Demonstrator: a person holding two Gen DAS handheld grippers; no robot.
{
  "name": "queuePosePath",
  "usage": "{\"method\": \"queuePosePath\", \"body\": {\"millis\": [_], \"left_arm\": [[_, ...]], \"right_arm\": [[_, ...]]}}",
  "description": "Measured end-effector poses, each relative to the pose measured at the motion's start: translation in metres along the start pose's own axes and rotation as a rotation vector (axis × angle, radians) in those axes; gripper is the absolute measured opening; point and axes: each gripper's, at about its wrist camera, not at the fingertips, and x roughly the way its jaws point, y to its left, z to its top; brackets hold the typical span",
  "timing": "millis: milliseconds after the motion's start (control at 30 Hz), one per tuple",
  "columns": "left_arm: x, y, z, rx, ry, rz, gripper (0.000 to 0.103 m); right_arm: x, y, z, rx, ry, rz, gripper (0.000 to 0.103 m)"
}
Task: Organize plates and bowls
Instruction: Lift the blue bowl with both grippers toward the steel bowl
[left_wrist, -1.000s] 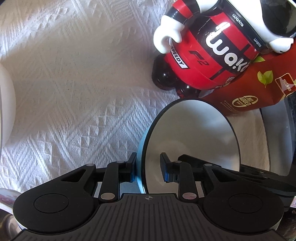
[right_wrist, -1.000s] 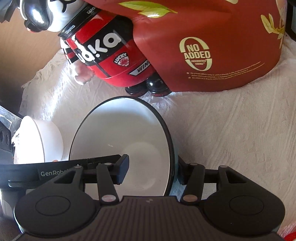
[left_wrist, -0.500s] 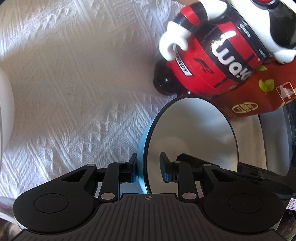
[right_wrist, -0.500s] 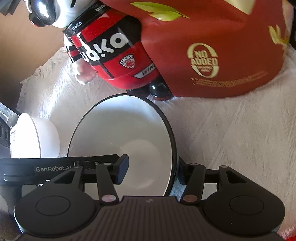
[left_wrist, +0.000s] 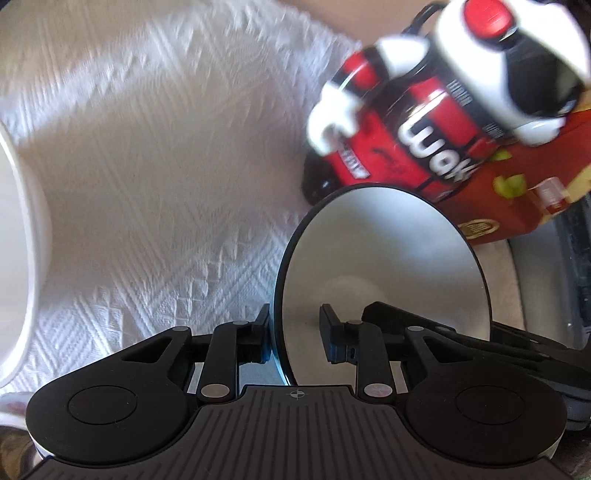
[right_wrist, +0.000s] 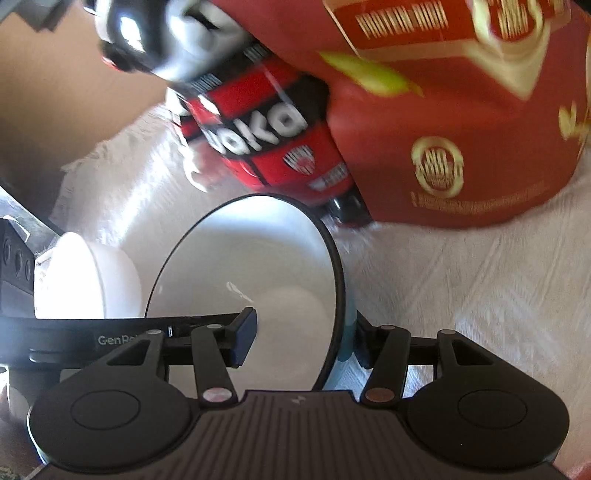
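A blue bowl with a white inside and dark rim (left_wrist: 388, 266) is held up between both grippers above the white cloth. My left gripper (left_wrist: 295, 338) is shut on its left rim. My right gripper (right_wrist: 301, 339) is shut on its right rim; the bowl also shows in the right wrist view (right_wrist: 251, 280). A white bowl (right_wrist: 85, 277) stands on the cloth to the left; in the left wrist view its rim (left_wrist: 22, 236) fills the left edge.
A red and black figure-shaped bottle (left_wrist: 424, 136) and a dark red carton (right_wrist: 461, 122) stand close behind the held bowl. The textured white cloth (left_wrist: 166, 166) covers the table. A dark device (right_wrist: 14, 258) sits at the far left.
Both grippers have lifted with the blue bowl, and the views tilt up so the bottle and carton show more of their upper parts. The grip on the bowl is unchanged.
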Motion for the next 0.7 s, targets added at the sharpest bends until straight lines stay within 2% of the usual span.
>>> {"method": "queuePosePath", "body": {"millis": [200,333,400,533,700], "left_arm": [[-0.053,-0.016,-0.013,0.047,-0.051,-0.015,0.029],[-0.085,-0.023,-0.034,0.075,-0.016,-0.023,0.030],[-0.097,-0.019,-0.047,0.081,0.008,-0.049,0.030],[-0.110,-0.019,-0.075,0.104,0.041,-0.078,0.030],[-0.102,-0.021,-0.109,0.172,0.079,-0.026,0.030]], "right_arm": [[-0.039,0.016,-0.007,0.007,-0.044,0.027,0.054],[-0.069,0.029,-0.022,0.009,-0.027,0.037,0.054],[-0.082,0.036,-0.033,0.012,-0.016,0.036,0.054],[-0.103,0.043,-0.059,0.021,0.007,0.044,0.055],[-0.105,0.044,-0.101,0.016,0.044,0.018,0.056]]}}
